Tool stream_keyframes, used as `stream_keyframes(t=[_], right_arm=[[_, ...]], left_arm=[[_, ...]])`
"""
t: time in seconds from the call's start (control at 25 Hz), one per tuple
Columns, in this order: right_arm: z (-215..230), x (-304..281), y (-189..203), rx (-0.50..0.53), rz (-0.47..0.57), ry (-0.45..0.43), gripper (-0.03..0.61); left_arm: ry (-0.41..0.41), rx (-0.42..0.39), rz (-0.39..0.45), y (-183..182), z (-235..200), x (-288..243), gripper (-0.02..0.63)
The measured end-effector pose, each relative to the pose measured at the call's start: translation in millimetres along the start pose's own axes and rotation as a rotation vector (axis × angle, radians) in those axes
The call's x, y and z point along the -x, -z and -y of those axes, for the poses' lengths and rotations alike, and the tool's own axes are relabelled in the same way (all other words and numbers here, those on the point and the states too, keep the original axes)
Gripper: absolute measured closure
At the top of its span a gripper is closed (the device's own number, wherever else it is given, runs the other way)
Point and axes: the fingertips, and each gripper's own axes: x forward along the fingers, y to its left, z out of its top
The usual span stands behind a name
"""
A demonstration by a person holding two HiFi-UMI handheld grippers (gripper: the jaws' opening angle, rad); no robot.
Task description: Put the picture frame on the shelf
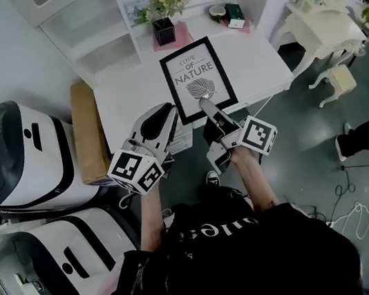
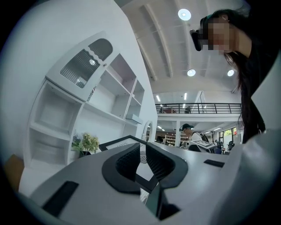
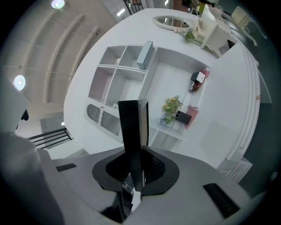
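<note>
Closest to you, your right gripper (image 1: 207, 104) is clenched on the near short edge of the frame (image 1: 197, 78); the right gripper view shows the frame (image 3: 131, 132) edge-on, pinched between the pads. Your left gripper (image 1: 165, 115) sits just beside the frame's near left corner with its jaws a little apart and nothing pressed between them. In the left gripper view only the frame's (image 2: 125, 141) black border shows through the gap. The frame reaches out from your right gripper over the white table (image 1: 126, 93), face up. Whether its far end touches the table, I cannot tell. It is probably light and stiff, but held by one edge it will lever against the pads and could twist. The front is likely glazed, so slick and breakable. Grip the black border, not the pane, and steady the opposite side with your left. It is an upright rectangle with a thin black border, a white sheet reading "LOVE OF NATURE" and a leaf drawing beneath. Beyond it stands a potted plant (image 1: 161, 10), and farther back the white shelf (image 1: 92, 33), well apart from the frame.
</note>
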Motion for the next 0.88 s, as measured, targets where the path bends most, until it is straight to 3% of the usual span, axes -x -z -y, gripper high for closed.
stream_keyframes(t=[0.44, 0.88], right_arm=[[52.6, -20.0, -74.1, -0.056, -0.04, -0.022, 0.505], [78.8, -31.3, -101.8, -0.094, -0.064, -0.032, 0.505]], left_arm=[[-0.051, -0.034, -0.046, 13.2, -4.0, -88.7, 0.566], [-0.081, -0.048, -0.088, 23.8, -8.6, -124.0, 0.566]])
